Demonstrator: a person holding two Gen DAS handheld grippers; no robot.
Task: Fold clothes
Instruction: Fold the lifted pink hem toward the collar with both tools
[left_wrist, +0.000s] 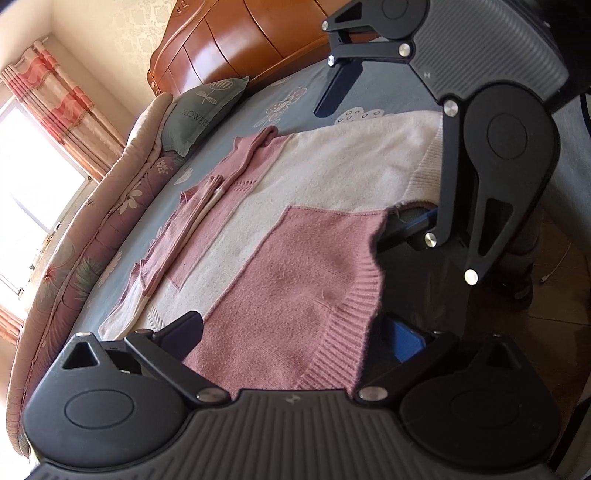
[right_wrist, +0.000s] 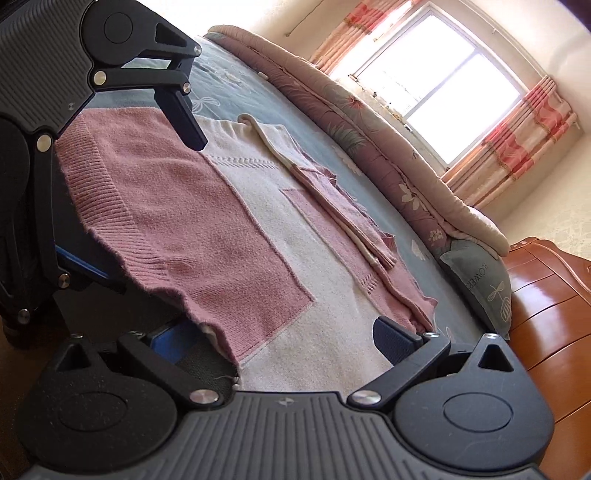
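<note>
We see a pink-and-cream knit sweater (left_wrist: 325, 177) spread flat on the blue floral bedsheet (left_wrist: 295, 92), its pink ribbed hem (left_wrist: 347, 332) hanging at the bed's near edge. A pink sleeve (right_wrist: 354, 221) lies folded across the far side. Left gripper (left_wrist: 299, 334) is spread wide – one finger above the fabric near the pink panel, the other below the hem; nothing clamped that we can tell. Right gripper (right_wrist: 291, 336) is also wide, fingers straddling the hem edge, one over the cream part, one beneath. Beyond the sweater – a rolled floral quilt (right_wrist: 369, 129), a grey-green pillow (left_wrist: 199, 114), wooden headboard (left_wrist: 236, 48), window (right_wrist: 443, 74) with pink curtains (right_wrist: 517, 133)
</note>
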